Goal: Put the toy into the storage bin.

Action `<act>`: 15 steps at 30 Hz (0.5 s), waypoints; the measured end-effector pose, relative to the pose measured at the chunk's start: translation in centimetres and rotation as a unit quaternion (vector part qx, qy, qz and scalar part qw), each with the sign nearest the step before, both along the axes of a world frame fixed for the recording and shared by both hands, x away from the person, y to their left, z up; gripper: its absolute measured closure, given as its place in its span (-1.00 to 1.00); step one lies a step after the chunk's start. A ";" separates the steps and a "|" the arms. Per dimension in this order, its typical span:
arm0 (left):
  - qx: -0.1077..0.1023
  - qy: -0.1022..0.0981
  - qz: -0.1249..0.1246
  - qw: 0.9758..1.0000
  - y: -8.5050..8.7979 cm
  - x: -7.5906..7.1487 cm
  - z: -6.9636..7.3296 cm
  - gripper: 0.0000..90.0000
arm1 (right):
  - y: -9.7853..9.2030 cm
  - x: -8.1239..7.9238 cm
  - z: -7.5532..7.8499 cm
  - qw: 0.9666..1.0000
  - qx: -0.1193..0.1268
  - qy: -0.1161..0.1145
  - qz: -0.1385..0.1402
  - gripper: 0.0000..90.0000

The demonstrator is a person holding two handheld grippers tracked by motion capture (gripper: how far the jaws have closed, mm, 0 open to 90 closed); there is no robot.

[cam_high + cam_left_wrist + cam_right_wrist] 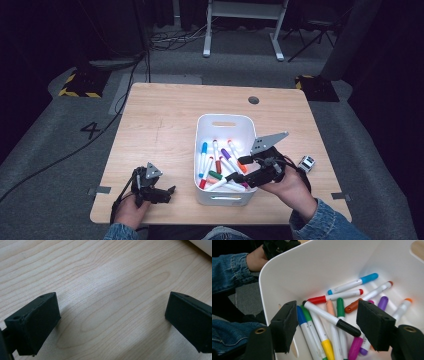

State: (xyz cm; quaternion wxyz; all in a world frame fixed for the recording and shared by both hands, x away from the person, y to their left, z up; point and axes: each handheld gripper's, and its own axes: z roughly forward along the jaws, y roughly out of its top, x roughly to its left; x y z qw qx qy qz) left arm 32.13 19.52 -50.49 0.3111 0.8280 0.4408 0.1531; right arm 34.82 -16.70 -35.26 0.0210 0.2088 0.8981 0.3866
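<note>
Black foam pads of the right claw (329, 327) are seen standing apart above the white bin (202, 131), nothing being pressed between them. A black-capped marker (332, 318) lies beneath and between the pads on top of the heap of other markers (352, 288) in the bin, apparently just let go. The left claw (110, 320) is held wide and empty over bare wood, near the front left of the worktop (160, 115).

Risks are judged as follows. The black-capped marker rests aslant across its neighbours; a brush from either pad as the claw is drawn out could roll it or flick it against the near wall. The right claw sits low inside the rim, so a careless lift might catch the bin's edge and shift or tip the light container, which stands close to the worktop's front edge. A small grey-and-white object (306, 163) lies just beside the right hand (290, 187) and could be knocked off by the wrist or the trailing cable.

The surface is noted as pale wood-grain laminate, level and otherwise uncluttered, with a round grommet (253, 100) near the far edge. Grey carpet surrounds it; yellow-and-black hazard tape (80, 85), floor cables and a white frame (242, 25) are seen beyond in a dim room.
</note>
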 end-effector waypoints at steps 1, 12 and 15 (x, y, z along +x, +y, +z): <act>0.000 -0.004 -0.002 1.000 0.0 0.0 0.0 -1.00 | -0.3 0.0 0.2 1.000 0.000 -0.004 -0.001 -0.27; 0.000 -0.003 -0.002 1.000 0.0 0.1 0.0 -1.00 | -4.2 0.5 1.4 0.998 0.006 -0.031 -0.046 -0.59; 0.000 -0.003 -0.002 1.000 0.0 0.0 0.0 -1.00 | -5.4 0.5 1.5 0.997 0.012 -0.041 -0.064 -0.68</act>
